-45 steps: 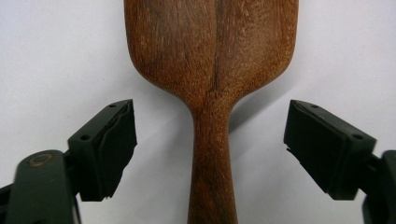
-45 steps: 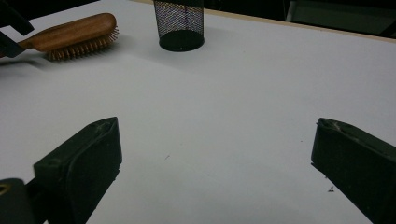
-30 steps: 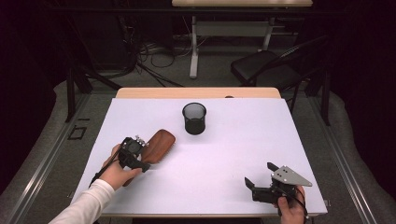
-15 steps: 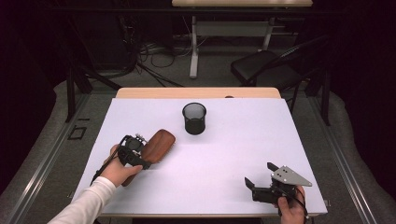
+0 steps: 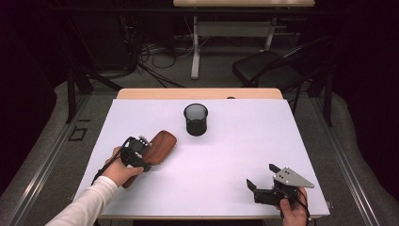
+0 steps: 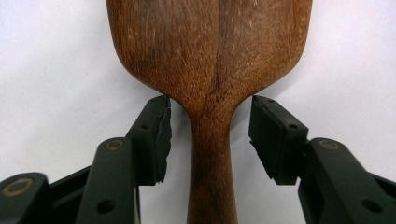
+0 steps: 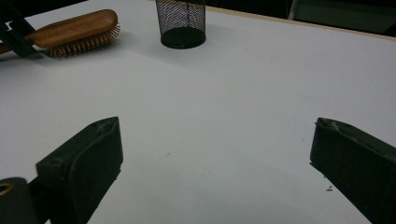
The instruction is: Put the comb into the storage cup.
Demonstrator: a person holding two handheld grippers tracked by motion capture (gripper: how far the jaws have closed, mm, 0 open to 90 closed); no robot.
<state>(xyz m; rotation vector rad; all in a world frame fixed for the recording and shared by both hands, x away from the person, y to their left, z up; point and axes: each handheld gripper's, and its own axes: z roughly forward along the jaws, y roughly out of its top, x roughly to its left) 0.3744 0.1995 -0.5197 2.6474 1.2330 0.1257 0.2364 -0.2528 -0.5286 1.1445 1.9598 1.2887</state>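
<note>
Hairbrush [image 5: 157, 148]: lying bristles-down at the near left of the table [image 5: 226, 155], its wooden back up and its handle pointing toward the person.
Left gripper [image 6: 210, 135]: straddling the narrow neck of the handle, the jaws having just been closing — a gap is showing on both sides, so nothing is gripped yet.
Right gripper [image 5: 261, 180]: sitting at the near right with its jaws wide apart, holding nothing.
Mesh cup [image 5: 195, 119]: standing upright farther back, well apart from the brush.
Risk: the neck is tapering and smooth — the pads may be sliding along it, letting the heavy head droop or twist on lifting.
Second risk: an uneven closing may be nudging the brush sideways.
</note>
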